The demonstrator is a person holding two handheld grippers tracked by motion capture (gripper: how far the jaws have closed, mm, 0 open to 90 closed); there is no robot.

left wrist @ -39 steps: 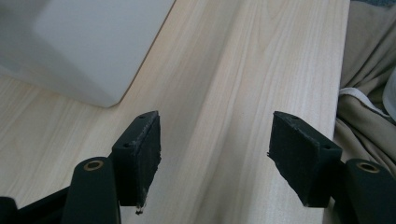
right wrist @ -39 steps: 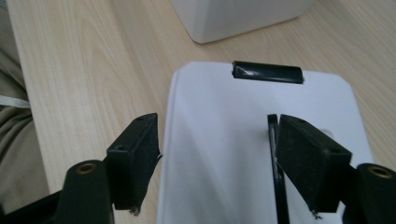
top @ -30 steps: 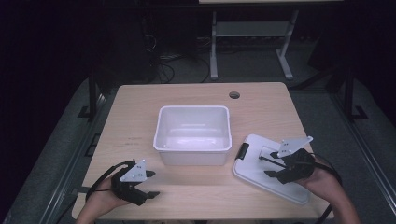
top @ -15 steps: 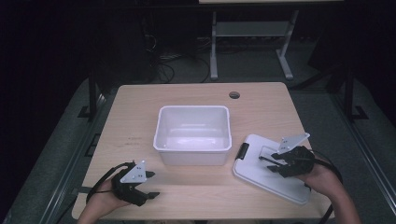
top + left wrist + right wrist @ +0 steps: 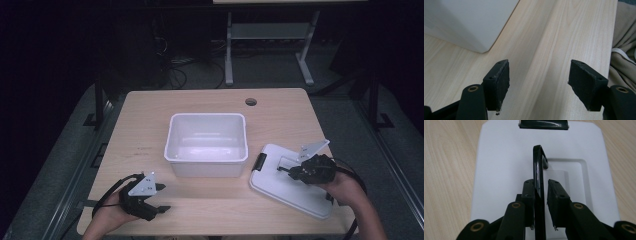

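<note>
You have a flat white lid [image 5: 292, 182] lying on the table just to the right of the white tub [image 5: 207, 142], apart from it and skewed to its edges. Rounded corners, a shallow rectangular recess in the middle, a black latch [image 5: 543, 124] on the edge nearest the tub. Its thin black handle [image 5: 538, 180] stands raised on edge out of the recess, pointing toward the tub.

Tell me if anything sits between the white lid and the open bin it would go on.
Nothing visible. The lid lies flat right of the bin, bare table between them. The right tongs have just been closing around the lid's black handle.
</note>
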